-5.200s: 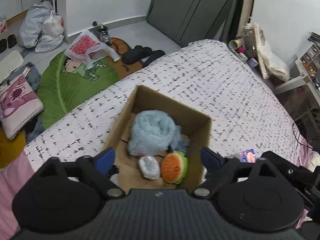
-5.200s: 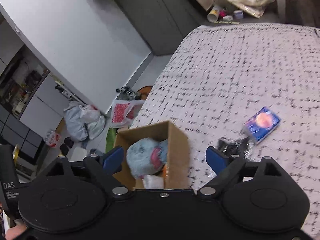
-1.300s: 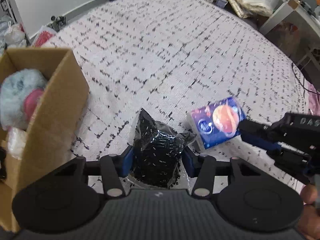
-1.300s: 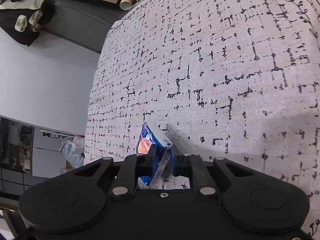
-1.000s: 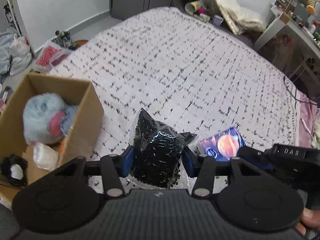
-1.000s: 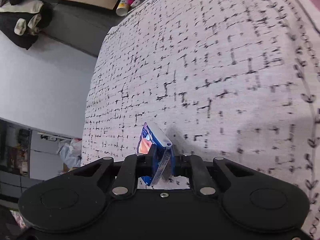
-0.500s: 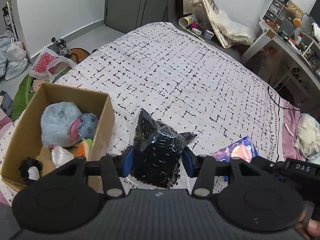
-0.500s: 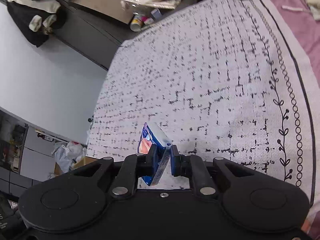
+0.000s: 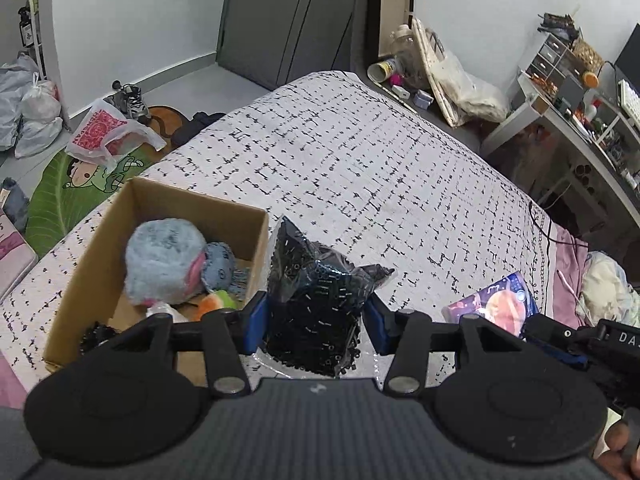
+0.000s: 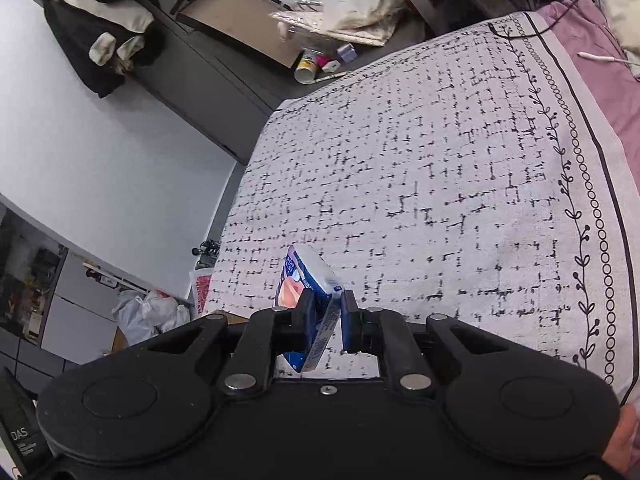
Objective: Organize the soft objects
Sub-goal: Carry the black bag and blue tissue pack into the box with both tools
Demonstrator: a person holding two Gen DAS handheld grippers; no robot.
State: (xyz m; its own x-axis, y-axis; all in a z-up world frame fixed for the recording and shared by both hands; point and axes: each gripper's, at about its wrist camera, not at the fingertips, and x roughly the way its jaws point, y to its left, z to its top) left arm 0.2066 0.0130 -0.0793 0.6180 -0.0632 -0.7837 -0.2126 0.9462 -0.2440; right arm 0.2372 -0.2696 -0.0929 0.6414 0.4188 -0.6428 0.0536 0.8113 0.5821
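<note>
Two items lifted off the bed now: my left tongs [image 9: 316,318] clamp the black bead bag [image 9: 316,304] beside the cardboard box [image 9: 80,256], right tongs [image 10: 324,320] pinch the blue tissue pack [image 10: 310,280]. Next, I'd guess, drop both in.

Left gripper [image 9: 316,322] and right gripper [image 10: 325,316] are both clamped, held above the bed.
</note>
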